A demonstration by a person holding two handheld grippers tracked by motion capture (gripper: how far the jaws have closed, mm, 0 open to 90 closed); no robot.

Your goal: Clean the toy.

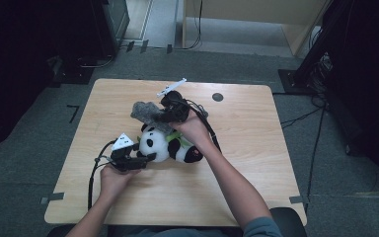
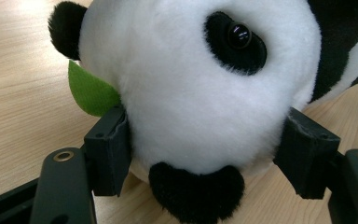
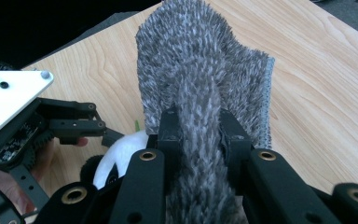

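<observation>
A black-and-white panda plush [image 1: 168, 145] with a green leaf [image 2: 91, 91] lies on its side in the middle of the wooden table [image 1: 256, 163]. My left gripper [image 1: 148, 158] comes in from the left, and its pads press on both sides of the panda's white head [image 2: 200, 93]. Just behind the panda, my right gripper [image 1: 170, 116] is shut on a fuzzy grey cloth [image 1: 145, 111]. The cloth [image 3: 200, 60] stands up between the right gripper's [image 3: 198, 135] jaws. Below it lie the panda's head [image 3: 121, 149] and the left gripper [image 3: 105, 135].
A small dark round spot [image 1: 217, 97] marks the table's far right part. Grey carpet surrounds the table, with cables and a dark stand [image 1: 316, 64] at the right and dark equipment [image 1: 108, 24] at the back left.
</observation>
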